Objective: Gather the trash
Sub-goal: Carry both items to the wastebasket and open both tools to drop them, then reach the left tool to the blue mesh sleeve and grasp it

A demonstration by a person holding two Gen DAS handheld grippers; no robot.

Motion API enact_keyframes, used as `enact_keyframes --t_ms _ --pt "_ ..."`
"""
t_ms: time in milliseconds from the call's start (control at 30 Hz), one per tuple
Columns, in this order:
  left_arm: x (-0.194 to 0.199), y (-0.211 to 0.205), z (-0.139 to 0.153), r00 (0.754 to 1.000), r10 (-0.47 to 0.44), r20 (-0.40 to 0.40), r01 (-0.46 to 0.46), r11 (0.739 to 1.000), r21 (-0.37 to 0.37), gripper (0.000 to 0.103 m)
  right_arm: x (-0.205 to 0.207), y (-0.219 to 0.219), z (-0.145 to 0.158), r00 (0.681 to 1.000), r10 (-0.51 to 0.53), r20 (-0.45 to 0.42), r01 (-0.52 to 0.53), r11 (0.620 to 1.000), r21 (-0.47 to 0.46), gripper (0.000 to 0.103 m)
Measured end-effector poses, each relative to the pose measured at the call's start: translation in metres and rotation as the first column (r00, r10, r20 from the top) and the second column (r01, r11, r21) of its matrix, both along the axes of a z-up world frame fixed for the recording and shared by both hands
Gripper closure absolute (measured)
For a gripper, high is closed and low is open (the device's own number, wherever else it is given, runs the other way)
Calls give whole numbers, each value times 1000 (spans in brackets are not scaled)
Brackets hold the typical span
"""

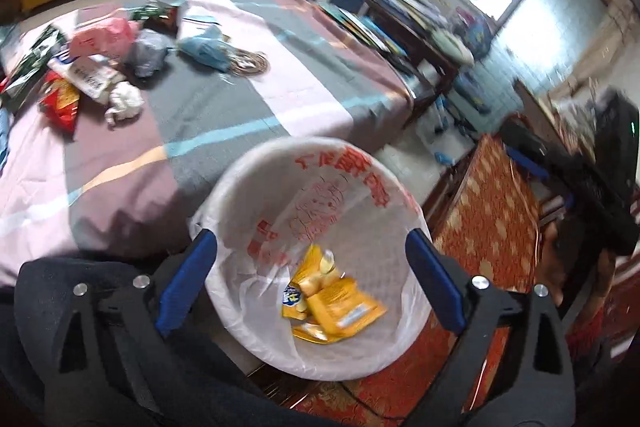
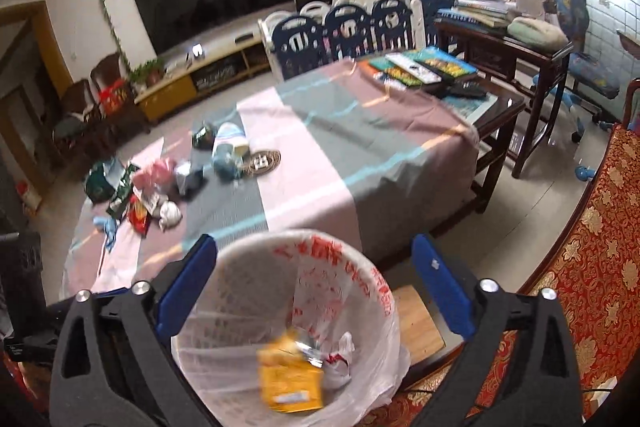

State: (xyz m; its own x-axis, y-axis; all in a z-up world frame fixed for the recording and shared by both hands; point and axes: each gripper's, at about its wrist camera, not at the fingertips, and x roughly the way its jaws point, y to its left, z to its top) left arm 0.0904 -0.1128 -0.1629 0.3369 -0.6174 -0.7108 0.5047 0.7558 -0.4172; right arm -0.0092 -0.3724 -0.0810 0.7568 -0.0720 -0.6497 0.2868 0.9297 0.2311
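Observation:
A round bin lined with a white plastic bag with red print point(image 1: 256, 171) point(image 2: 240, 255) stands beside the cloth-covered table. A yellow snack wrapper point(image 1: 340, 303) point(image 2: 290, 379) lies inside it. My left gripper point(image 1: 312, 279) is open and empty above the bin. My right gripper point(image 2: 316, 291) is open and empty above the same bin. A pile of trash lies on the table's far left: a red snack bag point(image 1: 60, 103) point(image 2: 138, 215), a white crumpled wad point(image 1: 124, 101) point(image 2: 170, 213), a pink bag point(image 1: 104, 35) point(image 2: 154, 173), a grey bag point(image 1: 146, 53) and a blue bag point(image 1: 204, 47) point(image 2: 226, 163).
The table carries a striped pink and grey cloth point(image 1: 224, 99) point(image 2: 320, 155). Books and remotes point(image 2: 424, 67) lie at its far end. A round coaster point(image 2: 262, 161) lies by the trash. A red patterned sofa point(image 1: 492, 227) point(image 2: 600, 247) is at right. A dark side table point(image 2: 520, 39) stands behind.

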Motion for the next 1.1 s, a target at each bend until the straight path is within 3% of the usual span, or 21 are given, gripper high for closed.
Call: enact_keyframes --t_ms 133,200,267,400,533,667,733,867,1000,1100 --pt "15 37 5 977 214 7 -214 977 -15 7 -7 13 4 991 -62 119 71 995 -73 3" --pt "24 61 7 933 356 54 -357 934 29 7 -13 18 5 983 -67 169 83 992 -91 3" --pt "28 84 13 877 462 132 -473 878 70 7 -10 24 3 985 -56 164 72 993 -97 3" --pt "35 121 24 795 555 246 -592 799 109 6 2 38 -2 990 3 138 11 995 -96 3" --pt "38 151 26 755 582 303 -640 753 149 6 13 59 -4 990 50 133 -37 995 -94 3" --pt "40 174 21 692 618 372 -708 681 187 6 28 79 -5 989 108 105 -103 993 -56 3" --pt "40 181 16 695 618 368 -708 678 198 6 34 88 -7 987 127 97 -125 992 -29 3" --pt "33 183 15 653 602 460 -738 641 209 6 42 115 -8 977 189 97 -185 982 -45 3" --pt "31 177 15 677 560 478 -707 675 211 6 48 140 -10 964 257 70 -250 964 -95 3" --pt "32 176 12 677 558 480 -711 665 229 6 52 151 -14 957 284 57 -279 957 -82 3"
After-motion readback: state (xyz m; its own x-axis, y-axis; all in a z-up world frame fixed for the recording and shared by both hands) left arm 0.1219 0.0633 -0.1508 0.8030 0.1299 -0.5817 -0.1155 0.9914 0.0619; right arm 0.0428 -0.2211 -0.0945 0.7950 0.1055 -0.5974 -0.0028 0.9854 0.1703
